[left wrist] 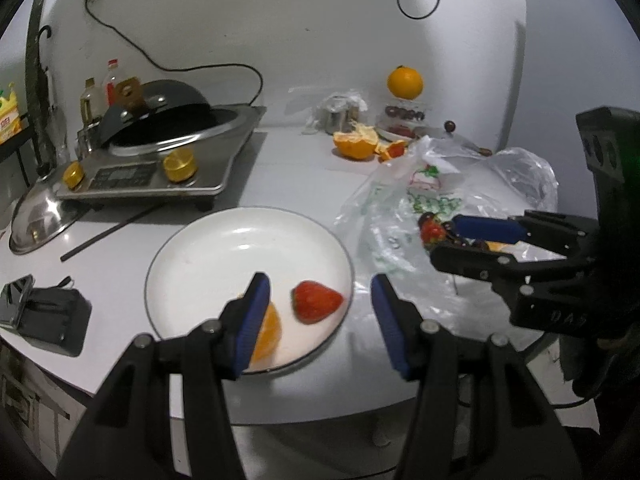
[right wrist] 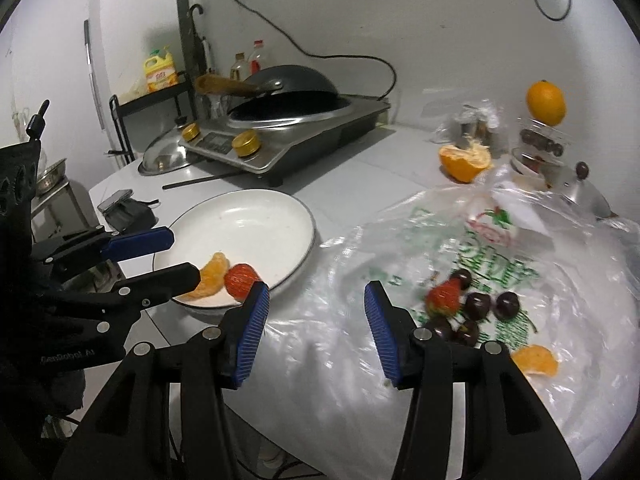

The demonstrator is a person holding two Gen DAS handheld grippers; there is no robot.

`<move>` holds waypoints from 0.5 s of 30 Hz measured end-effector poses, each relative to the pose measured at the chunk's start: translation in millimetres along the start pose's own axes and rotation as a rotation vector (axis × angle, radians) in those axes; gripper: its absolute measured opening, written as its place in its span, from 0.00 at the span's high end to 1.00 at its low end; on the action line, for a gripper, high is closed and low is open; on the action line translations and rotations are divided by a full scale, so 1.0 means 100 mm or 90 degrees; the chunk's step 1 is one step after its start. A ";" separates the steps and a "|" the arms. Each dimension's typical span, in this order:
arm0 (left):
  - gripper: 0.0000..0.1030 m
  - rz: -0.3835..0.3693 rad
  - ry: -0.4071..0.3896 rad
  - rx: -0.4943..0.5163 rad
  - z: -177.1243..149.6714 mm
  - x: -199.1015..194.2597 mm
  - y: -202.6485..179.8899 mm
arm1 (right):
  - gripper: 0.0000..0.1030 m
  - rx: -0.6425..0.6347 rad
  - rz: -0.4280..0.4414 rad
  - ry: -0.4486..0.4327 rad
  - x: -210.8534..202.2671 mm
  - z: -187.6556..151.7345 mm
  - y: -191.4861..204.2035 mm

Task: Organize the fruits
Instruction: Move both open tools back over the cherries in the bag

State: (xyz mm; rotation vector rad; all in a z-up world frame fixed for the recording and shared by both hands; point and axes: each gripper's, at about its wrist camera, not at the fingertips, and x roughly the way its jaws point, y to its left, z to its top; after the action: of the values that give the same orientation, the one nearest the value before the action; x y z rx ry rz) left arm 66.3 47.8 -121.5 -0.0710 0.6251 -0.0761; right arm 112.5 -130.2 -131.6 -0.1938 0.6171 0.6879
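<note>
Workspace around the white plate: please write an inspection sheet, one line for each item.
Surface: white round table, partly covered by a clear printed plastic bag.
Job's things: white round plate holds an orange segment and a red strawberry; another strawberry, dark cherries and an orange segment lie on the bag.
Clutter: steel cooker, phone.
Grippers: left gripper and right gripper open, empty.
Cables: black wall cable.
Surroundings: white wall.

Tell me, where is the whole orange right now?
The whole orange sits at the back right of the counter in the right wrist view, perched on a clear container of dark fruit, behind the plastic bag.
</note>
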 end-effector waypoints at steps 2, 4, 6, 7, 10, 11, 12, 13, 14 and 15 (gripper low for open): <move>0.47 -0.001 0.001 0.009 0.02 0.01 -0.09 | 0.49 0.007 -0.004 -0.006 -0.07 -0.03 -0.08; 0.47 -0.002 0.003 0.015 0.03 0.02 -0.17 | 0.49 0.012 -0.007 -0.012 -0.13 -0.06 -0.15; 0.47 -0.003 0.004 0.021 0.05 0.03 -0.27 | 0.49 0.016 -0.011 -0.016 -0.18 -0.10 -0.22; 0.47 -0.004 0.004 0.024 0.05 0.03 -0.31 | 0.49 0.019 -0.013 -0.018 -0.21 -0.12 -0.27; 0.47 -0.004 0.005 0.035 0.08 0.05 -0.44 | 0.49 0.029 -0.016 -0.023 -0.28 -0.18 -0.38; 0.47 -0.004 0.006 0.038 0.09 0.06 -0.49 | 0.49 0.032 -0.017 -0.024 -0.30 -0.21 -0.42; 0.47 -0.004 0.007 0.041 0.10 0.07 -0.52 | 0.49 0.034 -0.018 -0.025 -0.32 -0.22 -0.44; 0.47 -0.004 0.008 0.043 0.11 0.08 -0.56 | 0.49 0.038 -0.019 -0.027 -0.34 -0.24 -0.49; 0.47 -0.004 0.009 0.046 0.12 0.09 -0.61 | 0.49 0.040 -0.020 -0.028 -0.37 -0.26 -0.53; 0.47 -0.004 0.009 0.049 0.13 0.09 -0.64 | 0.49 0.042 -0.020 -0.029 -0.39 -0.28 -0.56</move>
State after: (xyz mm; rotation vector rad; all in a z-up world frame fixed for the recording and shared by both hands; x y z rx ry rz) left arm 78.1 -15.9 -110.8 0.0018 0.6356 -0.1072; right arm 112.1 -204.2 -132.4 -0.1255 0.5908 0.6382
